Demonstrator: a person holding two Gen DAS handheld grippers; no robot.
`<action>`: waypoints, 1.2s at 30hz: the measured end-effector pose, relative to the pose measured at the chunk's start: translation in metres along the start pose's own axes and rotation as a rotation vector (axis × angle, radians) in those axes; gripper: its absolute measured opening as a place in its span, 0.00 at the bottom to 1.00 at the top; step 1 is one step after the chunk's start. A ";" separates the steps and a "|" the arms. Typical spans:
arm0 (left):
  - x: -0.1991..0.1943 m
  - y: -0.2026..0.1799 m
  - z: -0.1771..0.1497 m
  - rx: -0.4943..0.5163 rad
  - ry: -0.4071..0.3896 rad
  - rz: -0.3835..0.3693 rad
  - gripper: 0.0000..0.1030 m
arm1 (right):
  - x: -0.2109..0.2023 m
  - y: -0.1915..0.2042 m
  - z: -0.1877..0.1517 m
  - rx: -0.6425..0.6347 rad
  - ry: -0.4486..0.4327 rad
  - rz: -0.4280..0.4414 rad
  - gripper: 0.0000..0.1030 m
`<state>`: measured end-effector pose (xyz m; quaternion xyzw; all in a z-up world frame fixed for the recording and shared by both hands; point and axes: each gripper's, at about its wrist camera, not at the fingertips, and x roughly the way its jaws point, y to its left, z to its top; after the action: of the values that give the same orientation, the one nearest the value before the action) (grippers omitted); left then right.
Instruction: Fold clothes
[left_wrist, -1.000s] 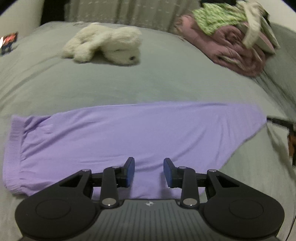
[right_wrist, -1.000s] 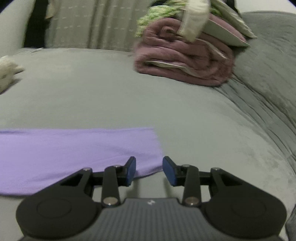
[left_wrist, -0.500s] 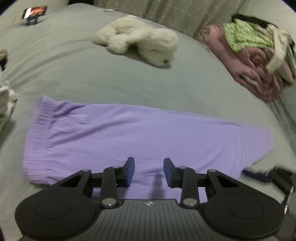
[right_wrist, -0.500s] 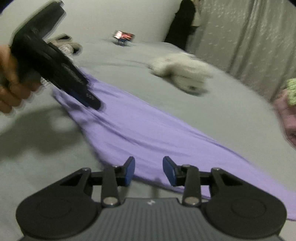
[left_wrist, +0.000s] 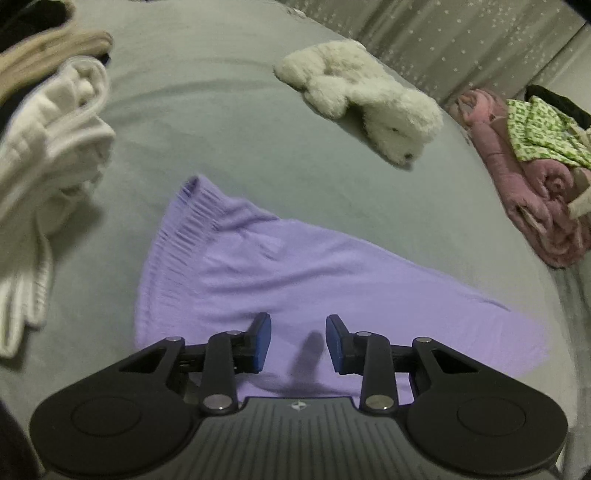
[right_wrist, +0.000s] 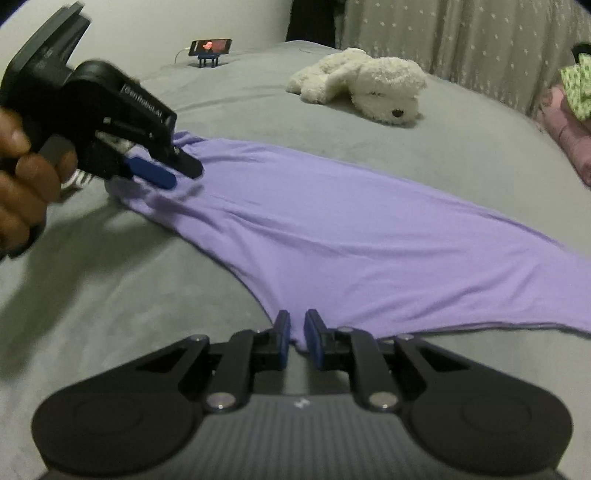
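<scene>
Pinching the near edge of the purple garment (right_wrist: 351, 236) spread across mid-frame on the grey bed (right_wrist: 110, 295), the right tongs (right_wrist: 294, 339) grip cloth; the left tongs (left_wrist: 297, 341) hover released over its waistband end. Next probably calls for a second grasp.

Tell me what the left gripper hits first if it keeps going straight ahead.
Likely the purple garment: the left gripper is open and angled down over it, with nothing between. Beyond lies bare grey bedding; depth is uncertain.
</scene>
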<state>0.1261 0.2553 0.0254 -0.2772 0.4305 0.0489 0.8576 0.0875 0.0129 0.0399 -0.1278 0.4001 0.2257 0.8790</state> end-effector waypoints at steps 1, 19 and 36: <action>0.000 0.003 0.001 -0.004 -0.002 0.008 0.31 | 0.001 0.001 -0.001 -0.007 -0.003 -0.004 0.11; -0.007 0.034 0.023 -0.114 -0.093 0.022 0.31 | -0.005 0.010 -0.022 0.101 -0.052 -0.064 0.14; -0.018 -0.012 0.013 -0.001 -0.151 -0.052 0.31 | -0.028 -0.005 -0.058 0.250 -0.107 0.000 0.14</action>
<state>0.1281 0.2546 0.0512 -0.2840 0.3574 0.0476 0.8884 0.0365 -0.0229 0.0241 -0.0051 0.3777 0.1803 0.9082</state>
